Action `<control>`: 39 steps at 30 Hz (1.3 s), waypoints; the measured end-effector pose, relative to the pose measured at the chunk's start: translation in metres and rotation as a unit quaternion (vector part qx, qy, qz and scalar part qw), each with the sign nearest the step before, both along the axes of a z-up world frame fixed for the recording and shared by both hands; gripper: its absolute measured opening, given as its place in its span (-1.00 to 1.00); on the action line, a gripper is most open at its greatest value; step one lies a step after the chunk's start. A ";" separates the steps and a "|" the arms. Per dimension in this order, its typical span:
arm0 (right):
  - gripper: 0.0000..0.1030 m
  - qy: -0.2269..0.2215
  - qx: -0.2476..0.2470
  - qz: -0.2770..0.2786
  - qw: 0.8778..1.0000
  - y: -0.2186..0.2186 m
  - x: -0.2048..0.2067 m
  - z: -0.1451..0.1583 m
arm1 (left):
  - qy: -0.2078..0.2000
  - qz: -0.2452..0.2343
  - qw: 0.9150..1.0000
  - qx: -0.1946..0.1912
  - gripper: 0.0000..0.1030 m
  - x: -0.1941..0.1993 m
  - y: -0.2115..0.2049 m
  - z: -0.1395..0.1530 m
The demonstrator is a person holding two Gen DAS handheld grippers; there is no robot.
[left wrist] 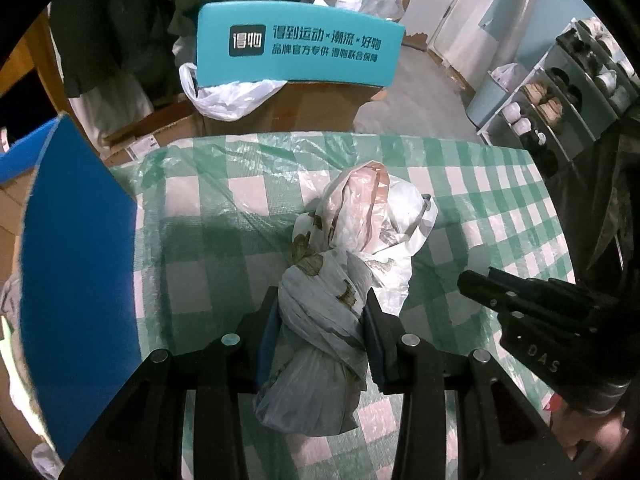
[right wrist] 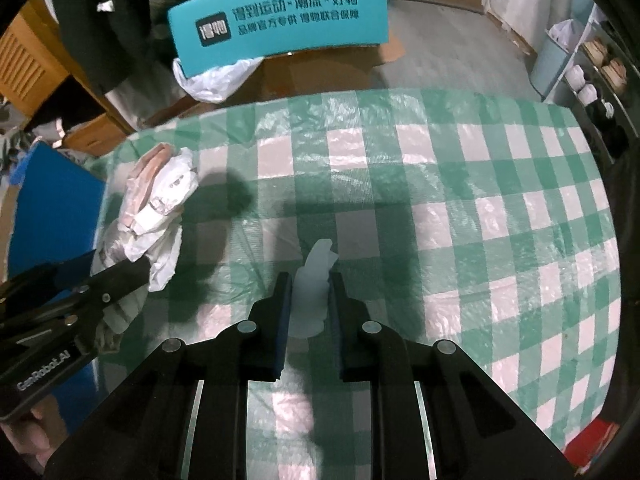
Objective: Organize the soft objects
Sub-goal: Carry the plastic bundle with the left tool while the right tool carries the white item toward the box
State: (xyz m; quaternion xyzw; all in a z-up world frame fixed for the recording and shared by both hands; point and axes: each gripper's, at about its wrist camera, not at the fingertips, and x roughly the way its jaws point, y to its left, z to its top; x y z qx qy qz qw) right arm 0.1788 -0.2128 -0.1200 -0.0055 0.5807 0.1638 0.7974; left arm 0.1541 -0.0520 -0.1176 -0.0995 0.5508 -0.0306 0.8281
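Plastic crumples easily, so both grips should stay firm: the left gripper (left wrist: pixel 322 330) is clamped on the knotted bag bundle (left wrist: pixel 344 264) near the tabletop's (right wrist: pixel 460 184) left edge, the right gripper (right wrist: pixel 310 300) pinching a thin white bag strip (right wrist: pixel 314 284) mid-tabletop.

Open room: the checked tablecloth (right wrist: pixel 460 208) lies bare across its middle and right part.
Left side: passage is blocked by an upright blue panel (left wrist: pixel 80 280) at the table's left edge.
Near left: space is taken by the knotted bag bundle (left wrist: pixel 344 264) clamped in the left gripper (left wrist: pixel 322 332).
Far edge: a teal box (right wrist: pixel 280 20) stands beyond the table.
Right: a shoe rack (left wrist: pixel 560 96) is set well apart.
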 end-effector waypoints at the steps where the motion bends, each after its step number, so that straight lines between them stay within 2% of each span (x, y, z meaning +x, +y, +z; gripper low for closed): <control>1: -0.70 -0.003 0.000 0.002 1.000 0.000 -0.002 0.004 | -0.002 -0.001 1.000 0.001 -0.24 -0.003 -0.001 0.003; 13: -0.70 -0.041 0.019 0.032 0.998 0.005 -0.033 0.055 | -0.038 -0.009 0.999 0.023 -0.24 -0.031 -0.002 0.050; 25: -0.70 -0.082 0.033 0.069 0.994 0.020 -0.065 0.104 | -0.068 -0.013 0.997 0.026 -0.24 -0.064 0.009 0.092; 33: -0.70 -0.089 0.051 0.097 0.990 0.037 -0.083 0.121 | -0.097 0.000 0.995 0.016 -0.24 -0.093 0.031 0.120; 39: -0.70 -0.093 0.056 0.127 0.986 0.060 -0.097 0.125 | -0.116 0.010 0.993 0.032 -0.24 -0.112 0.048 0.132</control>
